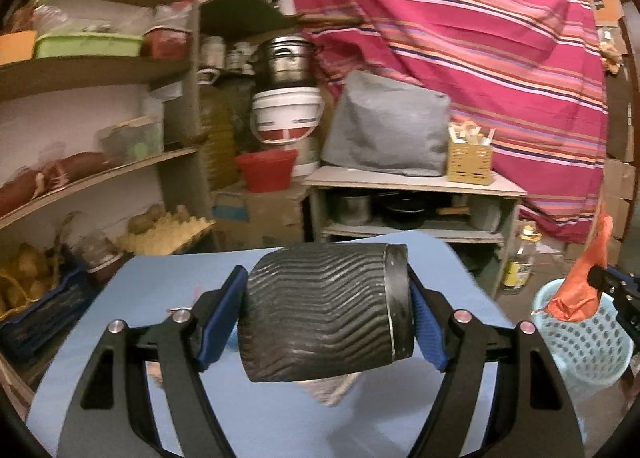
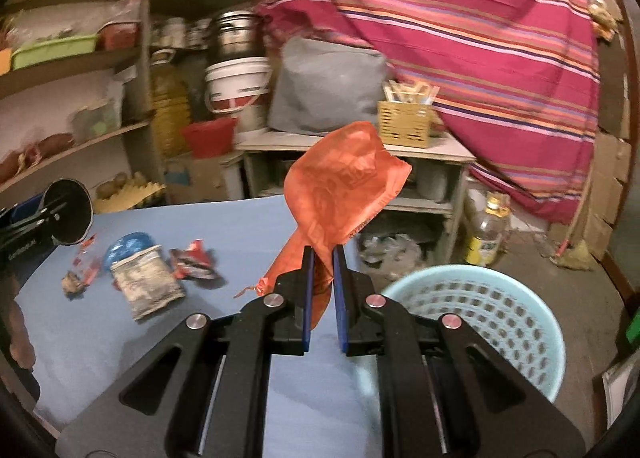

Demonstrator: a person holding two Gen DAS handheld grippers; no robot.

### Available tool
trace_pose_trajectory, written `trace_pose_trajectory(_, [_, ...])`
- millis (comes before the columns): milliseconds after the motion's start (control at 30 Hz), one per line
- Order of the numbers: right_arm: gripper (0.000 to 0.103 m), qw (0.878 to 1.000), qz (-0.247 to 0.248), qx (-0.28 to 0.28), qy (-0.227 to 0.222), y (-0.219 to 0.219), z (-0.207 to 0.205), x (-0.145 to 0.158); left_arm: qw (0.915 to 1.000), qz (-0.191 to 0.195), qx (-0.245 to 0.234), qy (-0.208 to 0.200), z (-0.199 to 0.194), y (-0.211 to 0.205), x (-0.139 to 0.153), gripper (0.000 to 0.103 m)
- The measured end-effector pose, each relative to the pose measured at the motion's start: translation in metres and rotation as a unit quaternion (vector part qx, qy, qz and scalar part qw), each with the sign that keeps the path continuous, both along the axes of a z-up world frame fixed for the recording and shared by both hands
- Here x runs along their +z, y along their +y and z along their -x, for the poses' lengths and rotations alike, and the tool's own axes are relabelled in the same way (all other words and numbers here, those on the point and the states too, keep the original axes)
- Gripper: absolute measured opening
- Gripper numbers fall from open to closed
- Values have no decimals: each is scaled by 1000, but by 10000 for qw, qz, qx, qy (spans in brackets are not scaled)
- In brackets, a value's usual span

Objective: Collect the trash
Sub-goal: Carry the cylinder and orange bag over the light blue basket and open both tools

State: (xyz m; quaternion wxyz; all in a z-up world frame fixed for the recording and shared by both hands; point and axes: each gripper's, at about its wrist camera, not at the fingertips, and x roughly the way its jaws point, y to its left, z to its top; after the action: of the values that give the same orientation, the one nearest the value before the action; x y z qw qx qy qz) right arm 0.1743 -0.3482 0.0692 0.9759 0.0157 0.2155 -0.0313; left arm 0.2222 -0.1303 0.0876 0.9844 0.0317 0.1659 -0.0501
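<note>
The right gripper (image 2: 322, 258) has its blue-padded jaws pinched together on the neck of a thin, crinkly orange plastic bag (image 2: 344, 186), which balloons upward above the fingers; held this way it hangs near the pale blue perforated plastic basket (image 2: 516, 322) that stands on the floor just beside the table, presumably so it can be dropped straight in. The left gripper (image 1: 326, 310) is clamped on a black paper cup with a wavy ribbed sleeve (image 1: 324, 310), turned on its side with base and rim against the two pads, lifted clear above the blue table surface (image 1: 160, 290), a grip that looks secure enough to carry it across. Still lying on the table, well apart from the basket, are a flattened grey foil pouch (image 2: 148, 282), a crumpled red-and-silver wrapper (image 2: 194, 258), a round blue lid-like piece (image 2: 128, 248) and small red scraps (image 2: 86, 254). These flat, slippery pieces will likely be harder to pinch.
</note>
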Motion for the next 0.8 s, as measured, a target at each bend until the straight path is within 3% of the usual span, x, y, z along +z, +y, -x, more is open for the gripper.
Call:
trace_pose_trajectory(433, [10, 9948, -239, -917, 386, -113, 8, -20, 9950, 24, -982, 180, -10, -130, -15, 70])
trace_pose_trajectory(567, [10, 9917, -451, -1079, 533, -138, 6, -33, 9919, -27, -1221, 334, -17, -160, -24, 52])
trace_pose_trajectory(800, [10, 9897, -619, -1020, 796, -150, -4, -47, 9910, 71, -1050, 828, -40, -149, -39, 52])
